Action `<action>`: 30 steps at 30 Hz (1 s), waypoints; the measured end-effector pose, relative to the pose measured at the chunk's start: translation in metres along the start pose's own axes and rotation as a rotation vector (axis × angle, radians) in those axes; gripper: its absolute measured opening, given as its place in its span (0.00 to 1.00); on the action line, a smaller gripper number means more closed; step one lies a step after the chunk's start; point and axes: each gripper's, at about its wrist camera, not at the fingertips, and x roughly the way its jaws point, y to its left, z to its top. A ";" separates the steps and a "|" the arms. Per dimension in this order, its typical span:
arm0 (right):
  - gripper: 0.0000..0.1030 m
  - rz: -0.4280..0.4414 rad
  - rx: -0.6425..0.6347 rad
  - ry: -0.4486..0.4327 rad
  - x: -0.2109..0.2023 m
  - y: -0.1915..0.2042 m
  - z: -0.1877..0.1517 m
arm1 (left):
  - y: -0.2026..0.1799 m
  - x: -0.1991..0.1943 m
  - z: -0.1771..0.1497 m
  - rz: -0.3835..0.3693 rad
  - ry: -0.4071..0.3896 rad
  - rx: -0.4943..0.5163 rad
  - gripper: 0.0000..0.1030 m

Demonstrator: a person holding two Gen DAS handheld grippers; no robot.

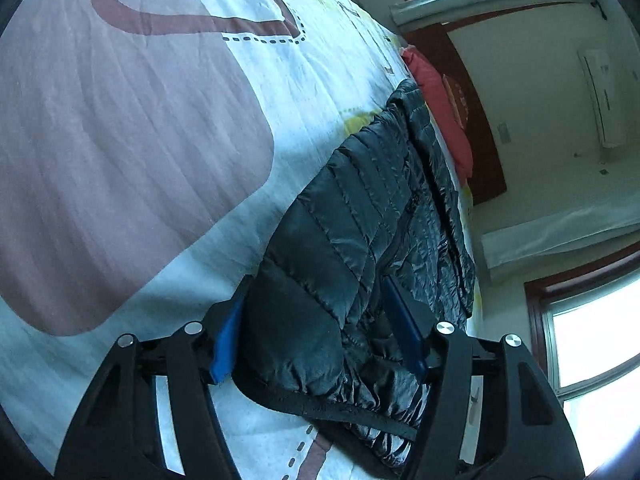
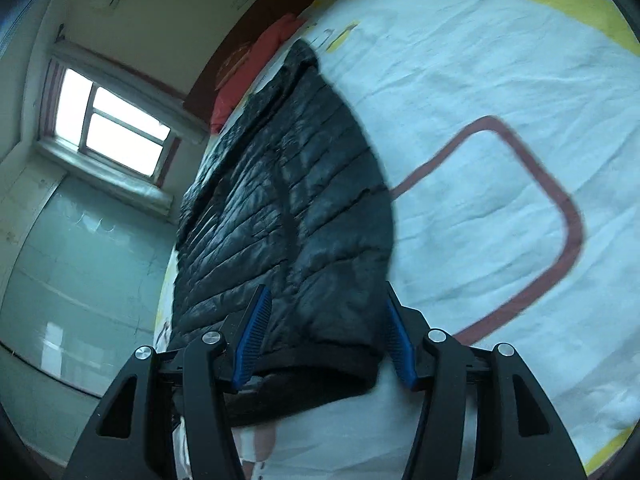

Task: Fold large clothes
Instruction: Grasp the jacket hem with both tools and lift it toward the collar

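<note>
Left wrist view: left gripper [image 1: 320, 320], jaws spread, straddles the hem corner of the jacket [image 1: 360, 216], which lies on the bedspread [image 1: 140, 140]. From the fingers the jacket's long axis runs toward 1 o'clock, ending near the red pillow [image 1: 440, 100]. Right wrist view: right gripper [image 2: 326, 332], jaws likewise spread, brackets the opposite hem corner; the jacket [image 2: 288, 200] extends toward 11 o'clock. Both tools sit equally near, at the hem end, so any lengthwise fold would likely carry the hem toward the collar.
</note>
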 end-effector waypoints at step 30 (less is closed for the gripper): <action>0.13 0.315 -0.096 -0.039 -0.014 0.066 0.036 | -0.084 -0.031 0.022 -0.203 -0.073 0.187 0.10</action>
